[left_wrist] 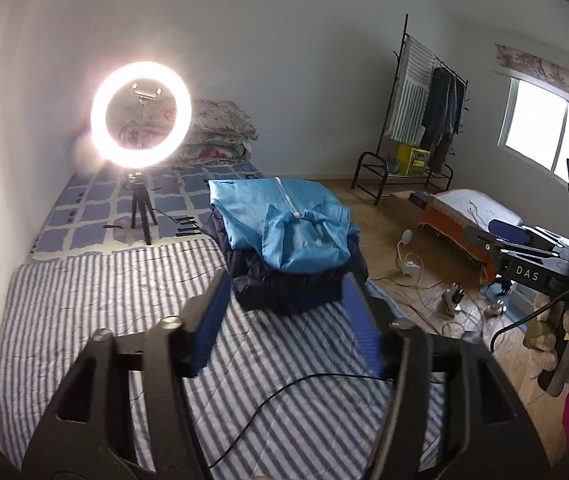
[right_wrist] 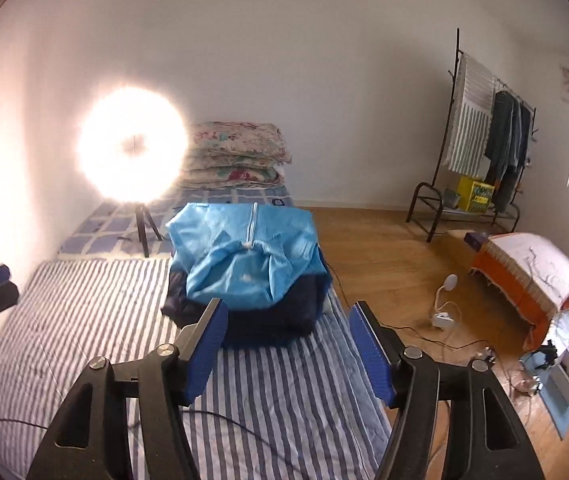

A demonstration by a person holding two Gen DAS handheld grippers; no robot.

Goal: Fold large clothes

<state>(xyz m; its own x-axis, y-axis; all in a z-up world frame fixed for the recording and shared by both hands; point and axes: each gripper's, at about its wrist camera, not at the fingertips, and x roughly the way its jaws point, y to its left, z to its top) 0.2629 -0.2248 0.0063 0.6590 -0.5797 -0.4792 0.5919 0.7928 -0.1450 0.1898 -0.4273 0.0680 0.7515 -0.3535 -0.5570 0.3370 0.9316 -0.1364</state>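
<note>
The light blue garment (left_wrist: 284, 224) is lying folded, zip and collar facing up, on top of a folded dark navy garment (left_wrist: 288, 284). The stack is resting on the striped bed cover (left_wrist: 84, 300), toward the right edge of the bed and beyond both sets of tongs.

The left tongs (left_wrist: 284, 332) are being held wide, with nothing between the blue pads; only the bed cover is showing in the gap. The right tongs (right_wrist: 288, 344) are likewise being held wide and empty, just near of the stack.

Risks, as judged from this position:
- The stack is sitting close to the right edge of the bed. A push from the left is likely to slide it toward the wooden floor (right_wrist: 384, 264).
- The upper garment looks smooth and slippery. If only the top layer is being gripped, the fold is likely to open or the layer to slip off the navy one.
- A black cable (left_wrist: 276, 396) is trailing across the bed cover under the left tongs. It can be snagged by a pad or dragged into the cloth.
- The ring light (left_wrist: 140, 114) is standing on a small tripod (left_wrist: 140, 216) on the far left of the bed. A tug on the bedding can topple it.
- Glare from the ring light is washing out part of the right wrist view, so edges there are being judged poorly.

Legible writing: "DAS" is printed on the body of the right tongs, seen in the left wrist view. Print on the yellow box (left_wrist: 414, 158) under the clothes rack (left_wrist: 424, 112) cannot be read.
</note>
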